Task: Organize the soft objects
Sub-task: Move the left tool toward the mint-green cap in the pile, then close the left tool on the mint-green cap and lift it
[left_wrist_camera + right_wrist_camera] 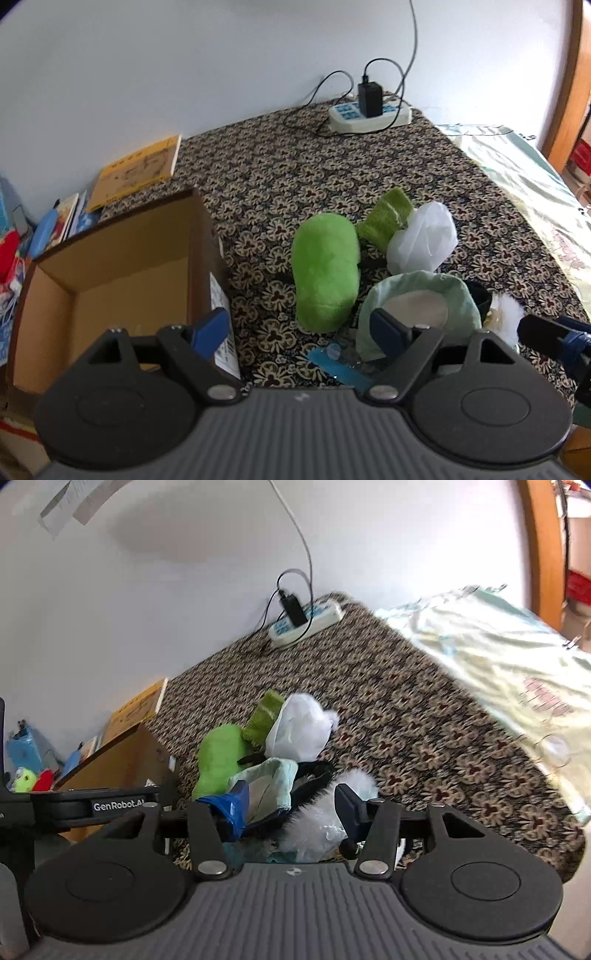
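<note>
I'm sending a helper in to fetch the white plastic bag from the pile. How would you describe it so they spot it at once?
Start at the open cardboard box on the patterned cloth; the soft pile lies to its right. The white plastic bag sits at the pile's far end, against the folded green cloth. It alone is thin, crinkled and translucent; its neighbours are plush or fabric.

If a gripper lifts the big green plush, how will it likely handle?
The green plush looks fuzzy and stuffed, so it should probably squash under the fingers and feel light. Its rounded, elongated body may sag or swing if pinched at one end. Unlikely to slip or break.
</note>
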